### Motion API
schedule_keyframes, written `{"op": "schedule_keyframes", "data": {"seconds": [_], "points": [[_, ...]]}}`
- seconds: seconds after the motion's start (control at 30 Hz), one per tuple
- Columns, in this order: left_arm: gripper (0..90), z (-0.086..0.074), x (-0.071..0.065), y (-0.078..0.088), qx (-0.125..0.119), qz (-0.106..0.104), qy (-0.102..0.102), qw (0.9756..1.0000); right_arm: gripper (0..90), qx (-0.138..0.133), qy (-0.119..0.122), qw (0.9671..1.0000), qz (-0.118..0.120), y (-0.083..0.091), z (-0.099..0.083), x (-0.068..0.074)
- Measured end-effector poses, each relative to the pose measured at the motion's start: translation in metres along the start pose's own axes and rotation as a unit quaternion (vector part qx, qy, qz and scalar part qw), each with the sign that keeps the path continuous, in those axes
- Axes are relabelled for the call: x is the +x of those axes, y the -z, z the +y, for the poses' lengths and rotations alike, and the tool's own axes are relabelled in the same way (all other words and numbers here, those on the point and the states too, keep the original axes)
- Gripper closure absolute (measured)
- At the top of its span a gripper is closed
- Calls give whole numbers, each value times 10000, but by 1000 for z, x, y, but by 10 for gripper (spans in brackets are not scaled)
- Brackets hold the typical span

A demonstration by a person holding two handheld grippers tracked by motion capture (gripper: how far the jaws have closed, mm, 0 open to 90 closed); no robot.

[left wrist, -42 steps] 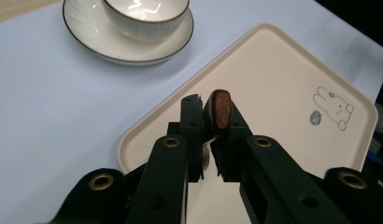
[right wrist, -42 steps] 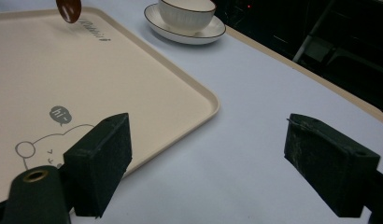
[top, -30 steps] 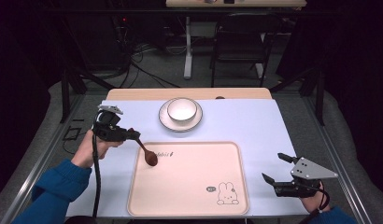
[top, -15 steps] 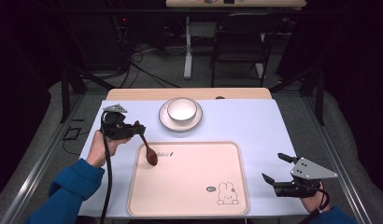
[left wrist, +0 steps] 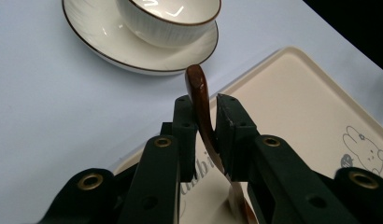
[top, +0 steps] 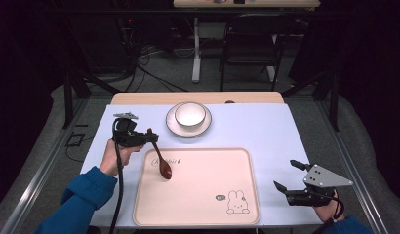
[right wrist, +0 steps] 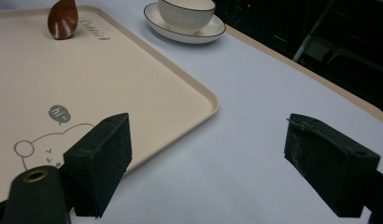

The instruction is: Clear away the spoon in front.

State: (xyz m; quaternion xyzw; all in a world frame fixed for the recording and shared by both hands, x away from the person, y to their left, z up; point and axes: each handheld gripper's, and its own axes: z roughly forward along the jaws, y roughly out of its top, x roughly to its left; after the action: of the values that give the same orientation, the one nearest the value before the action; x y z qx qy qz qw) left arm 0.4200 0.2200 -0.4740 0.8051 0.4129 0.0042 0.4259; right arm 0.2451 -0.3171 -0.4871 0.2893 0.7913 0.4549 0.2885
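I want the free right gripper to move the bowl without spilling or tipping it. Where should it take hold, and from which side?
Grip the saucer under the white bowl, at its low rim on the right edge, coming in flat along the table. That side is open, while the left gripper with the brown spoon sits to its left. The bowl's wall looks too wide and round for a sure pinch.

glossy wooden spoon [left wrist: 201, 109], glazed bowl [left wrist: 168, 16] — matt tray [top: 208, 190]
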Motion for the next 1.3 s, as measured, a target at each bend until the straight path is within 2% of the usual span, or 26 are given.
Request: {"op": "schedule_keyframes", "data": {"seconds": [0.17, 0.27, 0.43, 0.47, 0.77, 0.83, 0.87, 0.9, 0.93, 0.97, 1.07, 1.23, 1.3], "points": [[761, 0, 4, -10, 140, -2, 101, 9999, 142, 16, -25, 10000, -37, 0, -1, -2], [757, 0, 9, -19, 248, -76, 243, 9994, 142, 22, -16, 10000, -30, 0, 0, -1], [746, -3, 11, -29, 395, -134, 300, 9987, 142, 17, -9, 10000, -14, 0, 0, -1], [747, -4, 12, -32, 407, -196, 327, 9984, 142, 10, -11, 10000, -23, 0, 0, -1], [746, -11, 12, -40, 452, -215, 392, 9980, 142, 6, -18, 10000, -30, 0, 0, -1], [748, -13, 11, -42, 402, -176, 444, 9980, 142, 7, -11, 10000, -30, 0, 0, -1], [748, -16, 12, -43, 372, -121, 528, 9978, 142, 6, -17, 10000, -32, 0, 0, -1], [748, -16, 12, -43, 372, -121, 528, 9978, 142, 6, -17, 10000, -32, 0, 0, -1], [749, -20, 14, -44, 319, -163, 663, 9972, 142, 6, -15, 10000, -29, 0, 0, -1], [749, -20, 14, -44, 319, -163, 663, 9972, 142, 6, -15, 10000, -29, 0, 0, -1], [747, -25, 17, -46, 238, -76, 833, 9962, 142, 8, -15, 10000, -29, 0, 0, -1], [742, -28, 17, -47, 332, -90, 826, 9960, 142, 5, -20, 10000, -30, 0, 0, -1], [739, -31, 14, -48, 354, -13, 787, 9963, 142, 3, -24, 10000, -27, 0, 0, -1]]}}
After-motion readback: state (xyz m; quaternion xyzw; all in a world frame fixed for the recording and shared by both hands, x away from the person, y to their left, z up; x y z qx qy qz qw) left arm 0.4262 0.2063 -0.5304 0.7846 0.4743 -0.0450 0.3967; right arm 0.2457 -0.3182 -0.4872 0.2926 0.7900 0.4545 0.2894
